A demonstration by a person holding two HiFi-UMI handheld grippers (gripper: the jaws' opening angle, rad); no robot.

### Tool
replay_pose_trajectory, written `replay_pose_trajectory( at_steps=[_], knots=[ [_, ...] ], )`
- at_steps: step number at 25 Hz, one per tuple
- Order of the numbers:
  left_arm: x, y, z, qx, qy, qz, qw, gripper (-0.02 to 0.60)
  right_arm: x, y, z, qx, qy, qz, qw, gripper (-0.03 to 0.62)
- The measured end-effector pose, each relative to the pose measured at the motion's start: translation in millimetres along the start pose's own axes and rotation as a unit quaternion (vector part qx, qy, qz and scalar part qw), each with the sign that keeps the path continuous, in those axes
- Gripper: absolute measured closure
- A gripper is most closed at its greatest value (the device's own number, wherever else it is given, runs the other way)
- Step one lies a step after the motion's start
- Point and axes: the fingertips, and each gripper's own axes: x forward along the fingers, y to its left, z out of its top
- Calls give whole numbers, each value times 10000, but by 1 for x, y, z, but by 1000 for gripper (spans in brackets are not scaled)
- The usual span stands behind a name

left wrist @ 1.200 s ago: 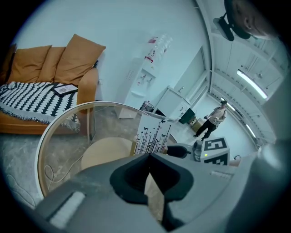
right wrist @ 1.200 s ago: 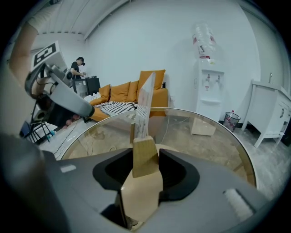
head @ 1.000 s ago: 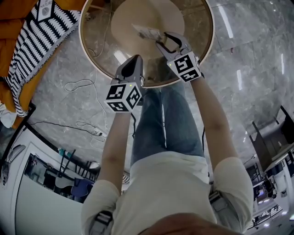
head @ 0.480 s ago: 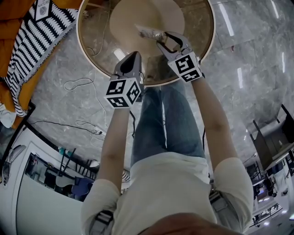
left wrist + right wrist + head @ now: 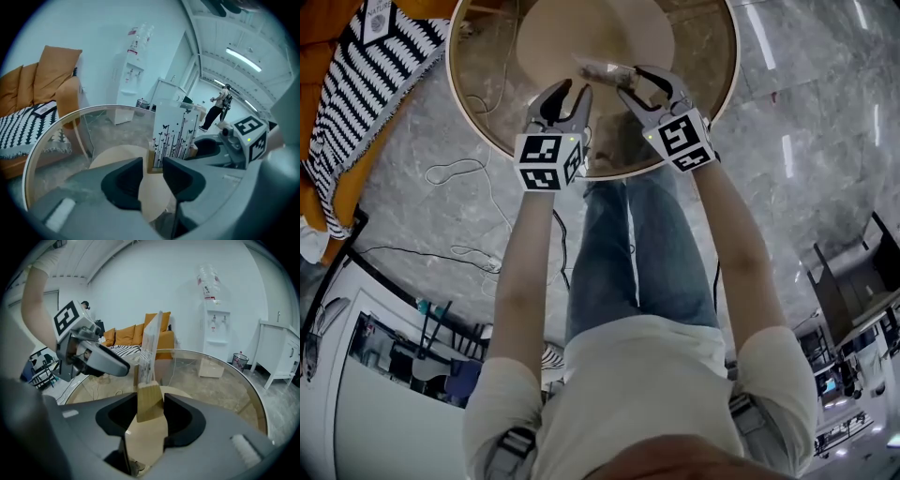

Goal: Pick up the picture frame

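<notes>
The picture frame (image 5: 602,67) is a clear panel printed with butterflies on a small wooden block (image 5: 150,401). It hangs tilted over the round glass table (image 5: 478,122). My right gripper (image 5: 633,80) is shut on the wooden block, which fills the gap between its pads. My left gripper (image 5: 567,94) is just left of the frame, above the table's near edge. Its jaws have just been opening and stand open with nothing between them. In the left gripper view the frame (image 5: 176,131) stands upright just beyond the open left gripper (image 5: 152,176).
A round wooden base (image 5: 591,28) shows through the glass. An orange sofa with a black-and-white striped blanket (image 5: 366,75) lies at the left. Cables (image 5: 464,173) trail over the marble floor. A water dispenser (image 5: 213,319) and a white cabinet (image 5: 281,348) stand by the far wall.
My left gripper has moved forward over the table edge toward the frame, and its jaws have gone from shut to open. The right gripper and the frame have stayed put.
</notes>
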Motion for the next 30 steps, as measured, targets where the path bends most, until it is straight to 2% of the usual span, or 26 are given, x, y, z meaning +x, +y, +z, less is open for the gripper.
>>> replay_pose_trajectory(
  at_steps=[3, 9, 11, 15, 23, 30],
  knots=[
    [14, 3, -2, 265, 117, -65, 9996, 448, 0, 0, -2, -9, 0, 24, 10000, 415],
    [31, 2, -5, 621, 286, -175, 9975, 460, 1, -2, -4, 15, -2, 61, 10000, 414],
    [32, 0, -6, 645, 272, -206, 9973, 506, 1, -3, -4, 35, -8, 50, 10000, 414],
    [29, 0, -4, 608, 245, -175, 9977, 535, -1, -3, -4, 48, 11, 46, 10000, 414],
    [18, -5, 7, 682, 171, -198, 9973, 537, -10, 0, 7, 40, -39, -68, 10000, 414],
    [-16, -25, 20, 711, 78, -189, 9973, 537, -42, 17, 29, -71, -138, -182, 9997, 414]
  ],
)
